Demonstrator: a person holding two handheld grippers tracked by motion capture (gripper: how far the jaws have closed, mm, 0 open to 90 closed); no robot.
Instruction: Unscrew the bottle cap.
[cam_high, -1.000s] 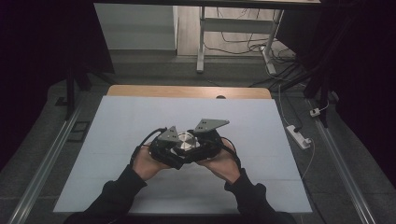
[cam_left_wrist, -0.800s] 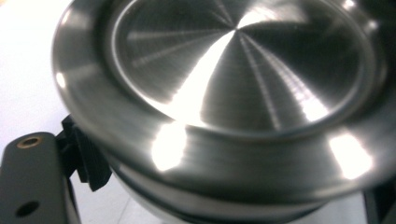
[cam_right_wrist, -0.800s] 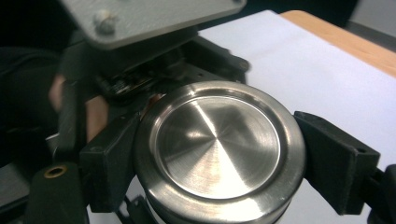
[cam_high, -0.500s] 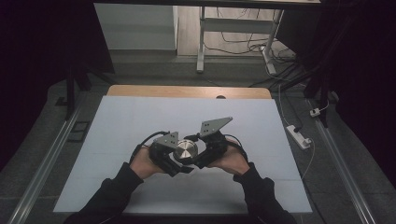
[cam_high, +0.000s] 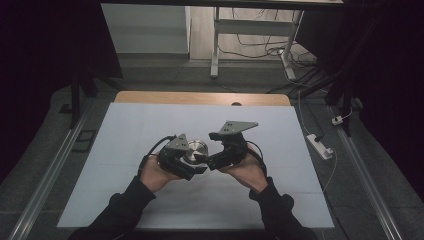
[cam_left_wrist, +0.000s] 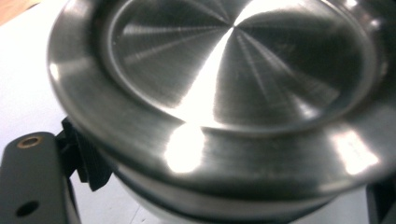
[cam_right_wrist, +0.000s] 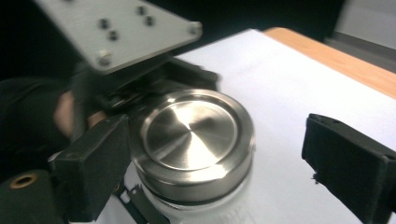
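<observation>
Filling the left gripper view, the lid hides its jar.

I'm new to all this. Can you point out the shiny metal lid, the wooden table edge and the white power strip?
metal lid (cam_right_wrist: 190, 128), right gripper view, centre of its top.
wooden table edge (cam_high: 200, 97), high view, far strip.
power strip (cam_high: 318, 145), high view, its body.

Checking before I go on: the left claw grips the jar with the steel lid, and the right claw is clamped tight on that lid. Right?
Not quite. The left claw does grip the jar with the steel lid, but the right claw is not clamped: its jaws have just been opening. The right gripper view shows one jaw standing clear of the lid, with white table between them.
</observation>
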